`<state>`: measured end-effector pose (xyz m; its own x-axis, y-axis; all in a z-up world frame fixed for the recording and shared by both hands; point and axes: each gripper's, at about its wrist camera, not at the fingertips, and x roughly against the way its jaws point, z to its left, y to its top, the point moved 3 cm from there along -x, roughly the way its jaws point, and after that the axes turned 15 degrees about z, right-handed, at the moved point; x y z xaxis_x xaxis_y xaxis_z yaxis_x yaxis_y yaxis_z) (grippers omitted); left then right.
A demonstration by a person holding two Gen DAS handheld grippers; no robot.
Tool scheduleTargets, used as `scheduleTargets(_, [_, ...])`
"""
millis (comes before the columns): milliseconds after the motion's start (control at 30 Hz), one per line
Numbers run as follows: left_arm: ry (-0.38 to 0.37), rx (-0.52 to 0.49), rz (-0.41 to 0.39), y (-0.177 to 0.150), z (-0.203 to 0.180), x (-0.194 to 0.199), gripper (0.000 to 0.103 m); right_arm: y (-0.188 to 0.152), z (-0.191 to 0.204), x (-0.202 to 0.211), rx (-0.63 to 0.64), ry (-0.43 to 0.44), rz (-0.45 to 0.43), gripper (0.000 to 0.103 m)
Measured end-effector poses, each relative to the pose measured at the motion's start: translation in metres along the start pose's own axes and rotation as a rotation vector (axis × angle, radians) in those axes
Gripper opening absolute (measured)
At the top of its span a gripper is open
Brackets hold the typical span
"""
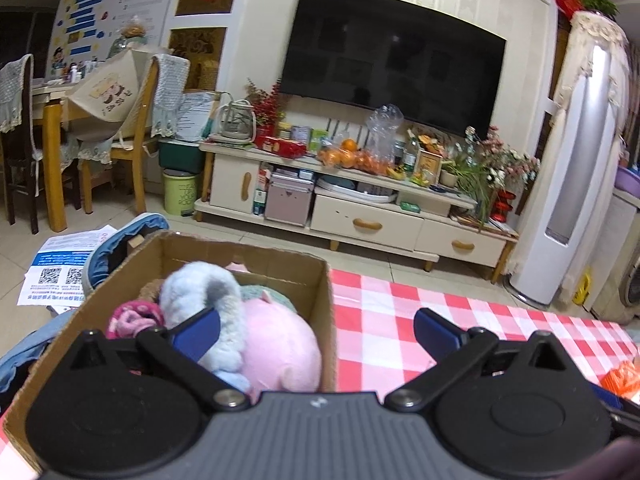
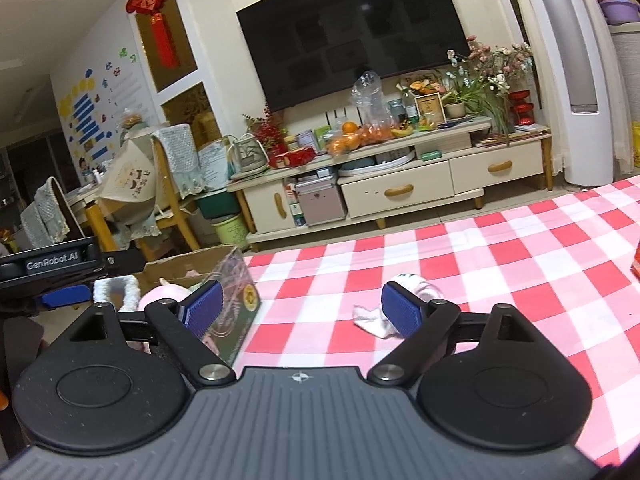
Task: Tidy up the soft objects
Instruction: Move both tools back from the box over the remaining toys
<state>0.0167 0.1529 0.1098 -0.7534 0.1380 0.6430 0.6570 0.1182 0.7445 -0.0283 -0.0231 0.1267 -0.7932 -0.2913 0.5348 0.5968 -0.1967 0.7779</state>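
Living room with TV (image 1: 394, 46) behind a red-checked tablecloth (image 1: 404, 320), left gripper (image 1: 316, 334) spread wide and empty above a cardboard box (image 1: 316, 276) holding a pink plush (image 1: 280, 346) and pale blue plush (image 1: 212, 284), right wrist view, same tablecloth, right gripper (image 2: 301, 312) released, white sock (image 2: 374, 318) lying just past its right finger, box at left.

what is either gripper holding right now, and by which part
Nothing. The left gripper is open above the cardboard box of plush toys; the right gripper is open over the tablecloth.

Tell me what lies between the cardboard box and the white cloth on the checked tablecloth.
Nothing: in the right wrist view, only bare red-and-white tablecloth runs from the cardboard box to the white cloth, which lies by the right tongs' right finger.
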Motion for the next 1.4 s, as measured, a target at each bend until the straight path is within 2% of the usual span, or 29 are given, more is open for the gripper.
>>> scheduleTargets(700, [-0.067,-0.184,0.060,-0.033,-0.060,0.001,0.102,-0.010,-0.053,0.024,-0.064,-0.095,-0.021,0.103])
scheduleTargets(1000, [-0.085,-0.296,0.094,-0.063,-0.088,0.004,0.102,-0.016,-0.075,0.028,-0.087,-0.126,0.008,0.103])
scheduleTargets(1200, [-0.098,-0.358,0.144,-0.088,-0.103,0.000,0.102,-0.021,-0.085,0.028,-0.077,-0.159,0.030,0.103])
scheduleTargets(1400, [-0.055,-0.407,0.162,-0.116,-0.115,-0.002,0.102,-0.024,-0.096,0.023,-0.080,-0.172,0.069,0.103])
